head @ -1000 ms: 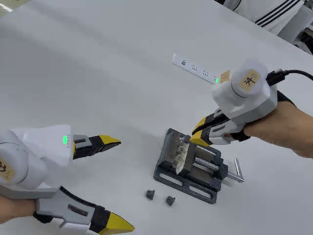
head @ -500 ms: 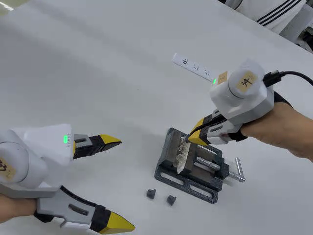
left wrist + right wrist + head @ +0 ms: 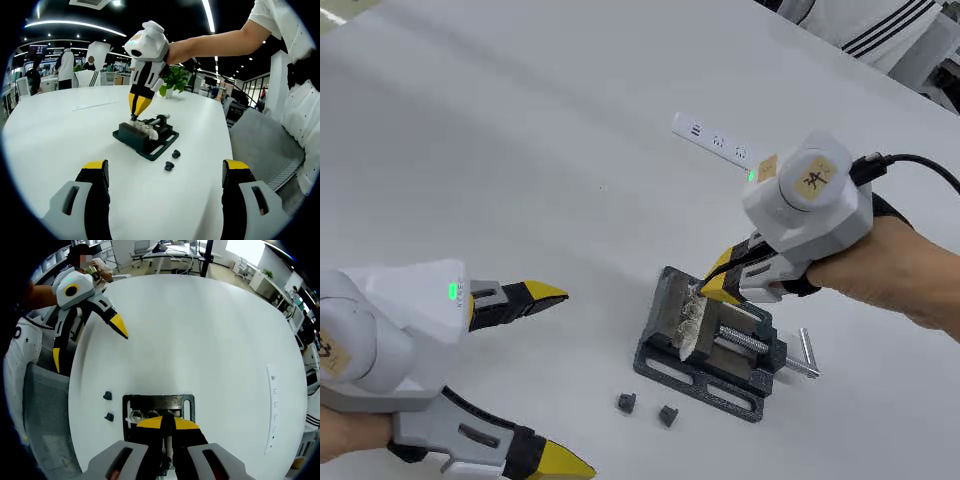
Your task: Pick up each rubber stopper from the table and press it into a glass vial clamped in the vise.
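A dark vise (image 3: 712,352) stands on the white table with glass vials (image 3: 141,415) clamped in its jaws. My right gripper (image 3: 718,287) is shut, tips down on the vial row's far end, with a small dark rubber stopper (image 3: 134,118) at its tips. Two more stoppers (image 3: 626,402) (image 3: 667,414) lie on the table in front of the vise, also seen as stoppers (image 3: 175,153) (image 3: 169,165) in the left gripper view. My left gripper (image 3: 552,378) is open, held left of the vise with nothing between its fingers.
A white power strip (image 3: 715,138) lies beyond the vise. The vise's screw handle (image 3: 804,352) sticks out to the right. A person in a white shirt (image 3: 865,22) stands at the far table edge. A dark cable (image 3: 920,165) trails from the right gripper.
My right gripper has shifted slightly left and lower, bringing its tips onto the vials in the vise. The left gripper and the two loose stoppers have stayed put.
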`<state>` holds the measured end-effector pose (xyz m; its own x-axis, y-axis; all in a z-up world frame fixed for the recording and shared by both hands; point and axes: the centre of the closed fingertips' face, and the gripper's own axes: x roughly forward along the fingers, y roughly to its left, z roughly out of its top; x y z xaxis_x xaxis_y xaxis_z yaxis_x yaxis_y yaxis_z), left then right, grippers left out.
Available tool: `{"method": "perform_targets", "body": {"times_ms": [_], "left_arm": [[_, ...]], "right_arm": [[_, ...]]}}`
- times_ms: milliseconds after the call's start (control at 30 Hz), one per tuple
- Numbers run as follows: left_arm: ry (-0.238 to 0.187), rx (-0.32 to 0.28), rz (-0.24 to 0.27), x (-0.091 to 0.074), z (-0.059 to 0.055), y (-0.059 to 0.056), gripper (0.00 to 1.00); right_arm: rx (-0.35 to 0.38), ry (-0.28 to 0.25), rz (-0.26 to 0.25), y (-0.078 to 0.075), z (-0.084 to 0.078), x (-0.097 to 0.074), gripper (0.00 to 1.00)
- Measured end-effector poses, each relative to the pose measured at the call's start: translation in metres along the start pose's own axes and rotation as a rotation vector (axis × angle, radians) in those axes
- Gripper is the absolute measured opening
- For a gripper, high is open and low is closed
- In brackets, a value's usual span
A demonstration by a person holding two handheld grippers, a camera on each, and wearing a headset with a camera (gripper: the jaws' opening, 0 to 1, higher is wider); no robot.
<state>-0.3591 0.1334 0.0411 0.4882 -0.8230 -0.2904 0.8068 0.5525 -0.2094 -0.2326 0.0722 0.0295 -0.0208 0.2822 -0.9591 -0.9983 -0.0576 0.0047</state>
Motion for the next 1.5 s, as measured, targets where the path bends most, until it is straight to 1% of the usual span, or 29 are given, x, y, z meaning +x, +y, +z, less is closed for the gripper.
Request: {"method": "perform_targets", "body": {"times_ms": [67,300,733,867,967,1167,1300,1500], "left_arm": [[-0.001,-0.001,-0.001,0.0005,0.0005,0.0000,0.94],[-0.004,0.003,-0.003,0.0006,0.0021,-0.0001,0.94],[-0.008,0.002,0.003,-0.0007,0.0029,0.0008,0.93],[-0.008,0.002,0.004,-0.0006,0.0030,0.0012,0.94],[-0.007,0.002,0.003,0.0000,0.0025,0.0013,0.94],[-0.010,0.003,0.002,0.0017,0.0038,0.0010,0.94],[-0.011,0.002,0.003,0.0020,0.0039,0.0013,0.94],[-0.013,0.000,0.005,0.0019,0.0039,0.0025,0.93]], "right_arm": [[-0.012,0.004,-0.001,0.0005,-0.0001,0.0003,0.01],[-0.019,0.011,0.004,0.0003,0.0006,0.0006,0.01],[-0.004,0.044,0.005,0.0001,-0.0008,0.0006,0.01],[0.009,0.036,0.007,-0.0023,-0.0010,0.0014,0.01],[0.016,0.032,0.001,-0.0012,-0.0006,0.0020,0.00],[0.018,0.040,-0.007,-0.0016,-0.0017,0.0027,0.00],[0.025,0.036,-0.003,-0.0022,-0.0016,0.0030,0.00],[0.023,0.034,-0.011,-0.0015,-0.0013,0.0039,0.00]]}}
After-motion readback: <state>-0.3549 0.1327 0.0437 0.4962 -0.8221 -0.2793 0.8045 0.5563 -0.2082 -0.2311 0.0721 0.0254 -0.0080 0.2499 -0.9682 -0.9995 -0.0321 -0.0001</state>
